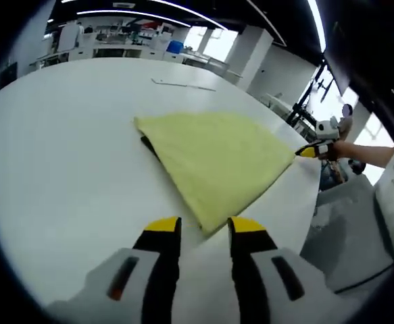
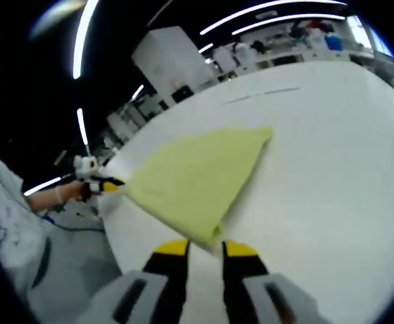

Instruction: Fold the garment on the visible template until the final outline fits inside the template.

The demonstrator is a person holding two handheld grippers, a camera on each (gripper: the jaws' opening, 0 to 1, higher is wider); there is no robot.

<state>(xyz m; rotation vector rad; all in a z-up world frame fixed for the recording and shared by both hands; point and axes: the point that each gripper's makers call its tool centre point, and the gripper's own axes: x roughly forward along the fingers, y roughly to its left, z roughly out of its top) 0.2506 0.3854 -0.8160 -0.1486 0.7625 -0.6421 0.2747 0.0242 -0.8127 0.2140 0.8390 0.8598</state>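
Garment (image 1: pixel 220 162), pale yellow, lies folded into a rough triangle on the white surface (image 1: pixel 68 155), near the surface's edge on the person's side. In the left gripper view one corner of it points down at the gap between the left gripper's (image 1: pixel 205 229) yellow-tipped fingers (image 1: pixel 163 226); those fingers stand apart and released, holding nothing, with the corner just ahead of them. A dark sliver shows under the cloth's far left edge, perhaps a template mark, though it is too small to be sure.

At the right side of that view the other gripper's yellow tip (image 1: pixel 309 151) meets the cloth's right corner at the surface's edge, held by a hand (image 1: pixel 335 150) on a bare forearm.

In the right gripper view the garment (image 2: pixel 197 177) sits just beyond the right gripper (image 2: pixel 205 248), its nearest corner reaching the spread yellow fingertips (image 2: pixel 173 248); these too are released and grasp nothing. To the left, the other gripper (image 2: pixel 107 184) touches the cloth's left corner; whether it pinches the fabric I cannot tell from here.

A thin line (image 1: pixel 183 84) is marked on the surface well beyond the garment. Shelves and benches (image 1: pixel 126 37) stand in the background under long ceiling lights.
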